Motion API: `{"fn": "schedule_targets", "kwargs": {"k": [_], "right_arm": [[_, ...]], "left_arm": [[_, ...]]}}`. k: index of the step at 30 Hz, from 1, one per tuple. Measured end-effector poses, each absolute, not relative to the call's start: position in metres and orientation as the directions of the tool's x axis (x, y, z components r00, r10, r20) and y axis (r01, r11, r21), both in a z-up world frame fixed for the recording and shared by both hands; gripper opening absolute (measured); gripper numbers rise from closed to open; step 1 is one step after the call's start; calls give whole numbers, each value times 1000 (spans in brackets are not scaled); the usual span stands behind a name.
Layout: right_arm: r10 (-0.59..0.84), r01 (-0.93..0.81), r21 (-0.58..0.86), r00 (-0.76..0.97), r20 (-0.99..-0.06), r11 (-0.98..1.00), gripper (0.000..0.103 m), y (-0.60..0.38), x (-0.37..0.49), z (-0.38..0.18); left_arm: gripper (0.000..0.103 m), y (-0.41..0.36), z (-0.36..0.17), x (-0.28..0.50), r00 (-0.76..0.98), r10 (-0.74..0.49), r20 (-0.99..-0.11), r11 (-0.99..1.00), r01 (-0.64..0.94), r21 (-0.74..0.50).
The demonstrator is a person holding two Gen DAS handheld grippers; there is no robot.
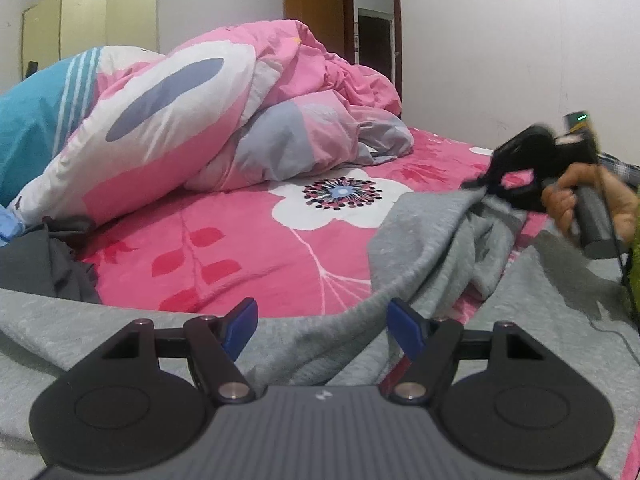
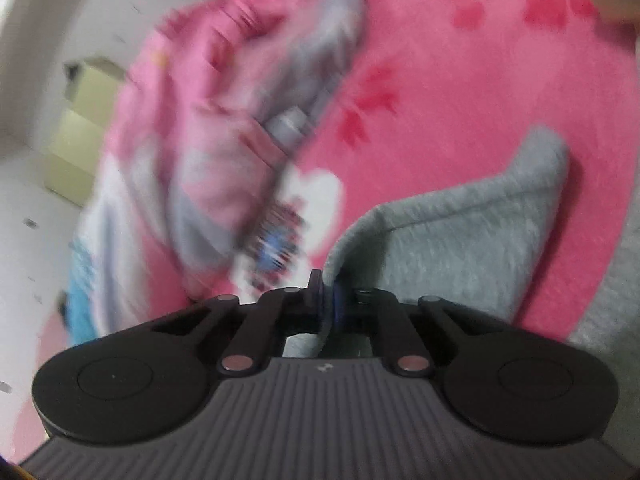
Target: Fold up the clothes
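A grey knit garment point(image 1: 432, 240) lies spread over the near part of the pink flowered bed sheet point(image 1: 248, 256). My left gripper point(image 1: 322, 322) hovers low over its near edge. Its blue-padded fingers point(image 1: 240, 320) stand wide apart and open, with grey cloth below the gap and neither pad pressing on it. In the left wrist view my right gripper point(image 1: 478, 184), held in a hand point(image 1: 568, 200), pinches a raised corner of the garment at the right. The blurred right wrist view shows that gripper point(image 2: 326, 290) shut on the edge of the grey garment point(image 2: 460, 248).
A bunched pink, white and grey duvet point(image 1: 224, 112) fills the far left of the bed, with a teal striped pillow point(image 1: 36, 120) behind it. Dark grey clothing point(image 1: 44, 264) lies at the left edge. A white wall point(image 1: 500, 52) and a wooden door point(image 1: 316, 4) stand beyond.
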State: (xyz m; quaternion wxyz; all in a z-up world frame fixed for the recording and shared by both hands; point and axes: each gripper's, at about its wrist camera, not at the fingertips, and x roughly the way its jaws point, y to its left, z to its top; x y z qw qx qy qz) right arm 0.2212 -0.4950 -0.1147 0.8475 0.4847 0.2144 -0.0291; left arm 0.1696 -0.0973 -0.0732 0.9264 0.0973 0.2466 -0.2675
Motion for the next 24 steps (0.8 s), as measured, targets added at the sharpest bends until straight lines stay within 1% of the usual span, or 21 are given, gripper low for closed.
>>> {"fn": "schedule_targets", "kwargs": {"k": [3, 7, 9, 13, 15, 18, 24], "right_arm": [[100, 165, 795, 957, -272, 584, 3, -486, 188, -74], [-10, 89, 730, 994, -112, 678, 3, -463, 129, -20], [-64, 67, 691, 998, -31, 720, 3, -450, 100, 2], [-176, 71, 631, 979, 104, 772, 3, -423, 49, 26], [-222, 93, 613, 965, 139, 785, 3, -413, 33, 29], [-277, 133, 598, 948, 155, 790, 3, -406, 22, 26], [-347, 220, 565, 929, 127, 795, 3, -410, 34, 11]], "left_arm": [[72, -89, -72, 165, 745, -435, -505, 846, 531, 54], [72, -75, -68, 158, 761, -419, -495, 865, 500, 36], [72, -68, -66, 154, 768, -414, -489, 874, 486, 24], [73, -56, -65, 152, 781, -389, -489, 893, 450, 9], [73, -50, -65, 156, 787, -374, -490, 906, 424, -9], [73, -45, -66, 172, 793, -339, -506, 928, 369, -44], [72, -37, -76, 218, 786, -226, -575, 972, 219, -83]]}}
